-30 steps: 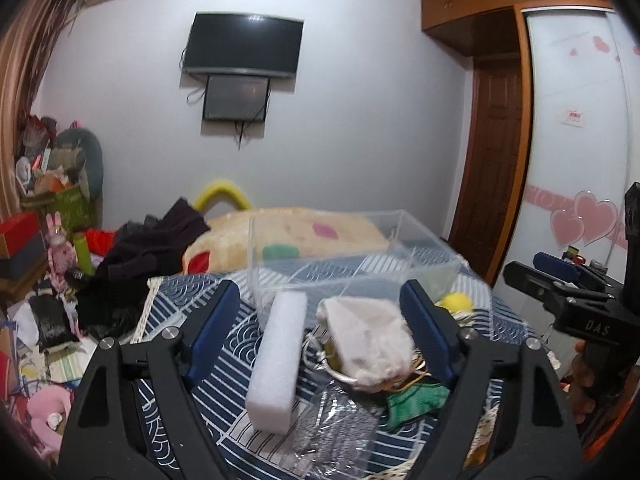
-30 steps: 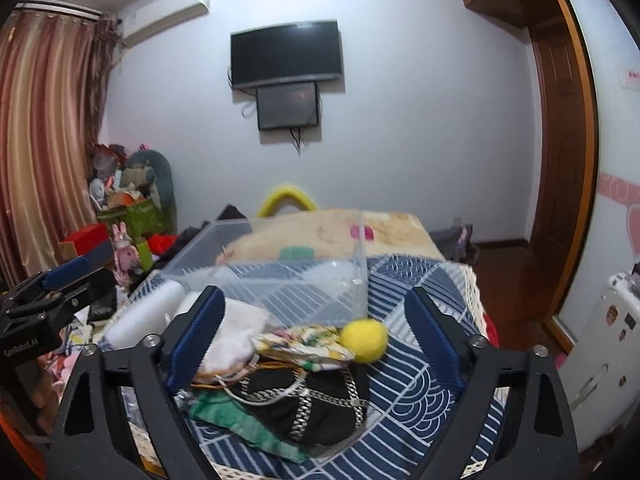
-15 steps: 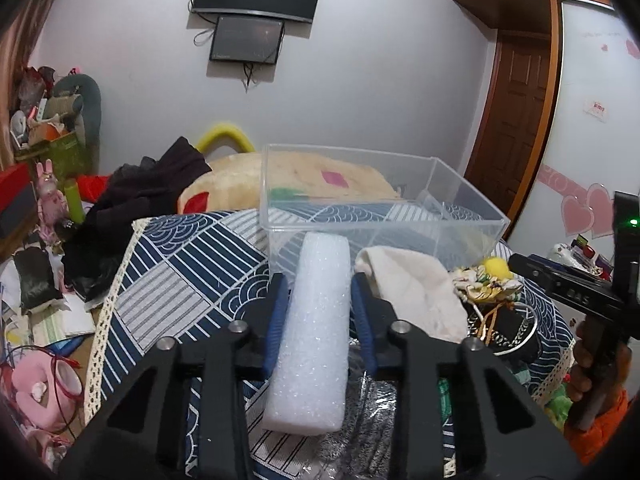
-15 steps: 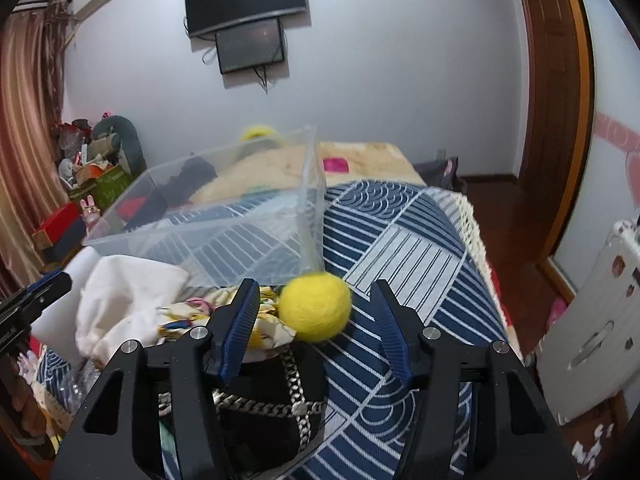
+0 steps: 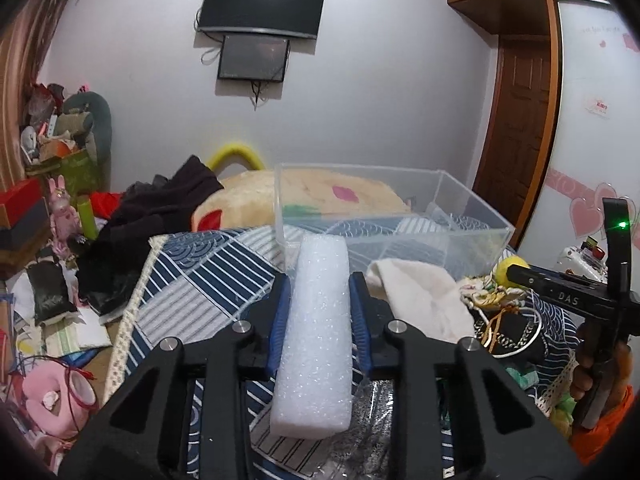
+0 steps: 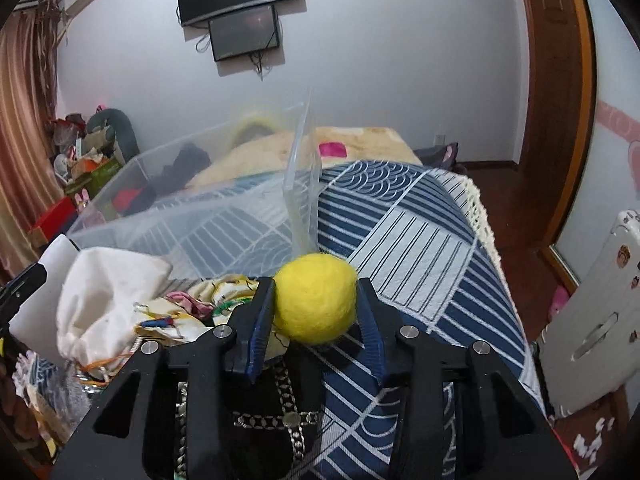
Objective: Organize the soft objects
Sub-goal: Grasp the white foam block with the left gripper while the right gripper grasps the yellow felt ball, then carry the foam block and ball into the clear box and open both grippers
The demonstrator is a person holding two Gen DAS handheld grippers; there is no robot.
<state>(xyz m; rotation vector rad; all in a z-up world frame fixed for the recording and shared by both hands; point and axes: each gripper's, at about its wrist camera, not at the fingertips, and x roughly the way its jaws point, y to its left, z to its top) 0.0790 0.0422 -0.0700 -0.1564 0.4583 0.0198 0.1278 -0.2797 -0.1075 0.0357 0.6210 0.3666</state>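
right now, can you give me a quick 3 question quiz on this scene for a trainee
1. True or false: the left gripper is shut on the white foam block.
2. What does the right gripper hold? A) white cloth pouch B) yellow felt ball C) chain belt
3. Fill in: the clear plastic bin stands on the blue patterned ____, just beyond both held things.

Key
1. True: both pads press its sides.
2. B, the yellow felt ball.
3. Cloth.
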